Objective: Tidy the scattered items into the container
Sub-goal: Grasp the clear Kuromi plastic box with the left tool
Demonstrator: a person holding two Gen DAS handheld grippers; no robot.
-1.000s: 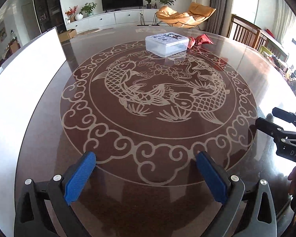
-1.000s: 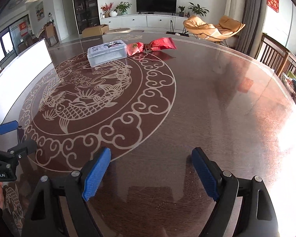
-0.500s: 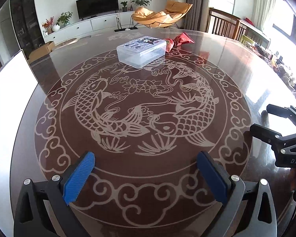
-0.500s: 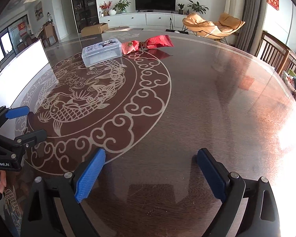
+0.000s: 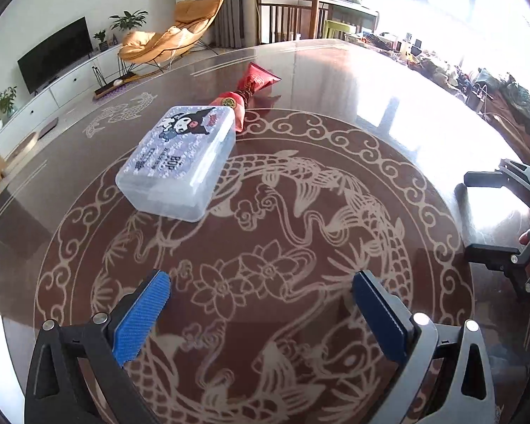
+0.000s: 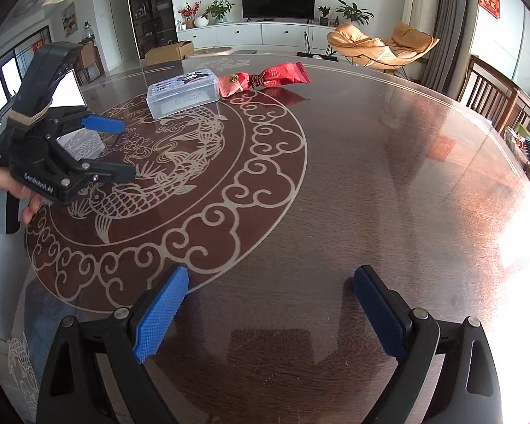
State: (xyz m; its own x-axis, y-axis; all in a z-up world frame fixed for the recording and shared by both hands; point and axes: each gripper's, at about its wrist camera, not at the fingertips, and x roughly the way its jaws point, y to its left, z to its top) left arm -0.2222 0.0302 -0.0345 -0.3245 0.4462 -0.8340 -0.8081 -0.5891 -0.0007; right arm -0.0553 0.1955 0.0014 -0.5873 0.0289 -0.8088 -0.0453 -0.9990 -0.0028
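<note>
My left gripper (image 5: 261, 314), jaws wide and empty, faces the lidded clear container (image 5: 180, 164), which lies ahead and to its left on the table (image 5: 335, 134). The red packets (image 5: 251, 88) touch the container's far end, long axis running away from me. My right gripper (image 6: 270, 312), jaws just widened and empty, sits farther off; the container's contents cannot be told.

Red wrapper (image 5: 254, 86), clear cartoon-printed box (image 5: 180, 157), dark fish-patterned table (image 5: 300, 219)

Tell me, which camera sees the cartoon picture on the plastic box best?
The left wrist view: the plastic box is close, its lid picture clear. In the right wrist view the box is far off, its picture tiny.
</note>
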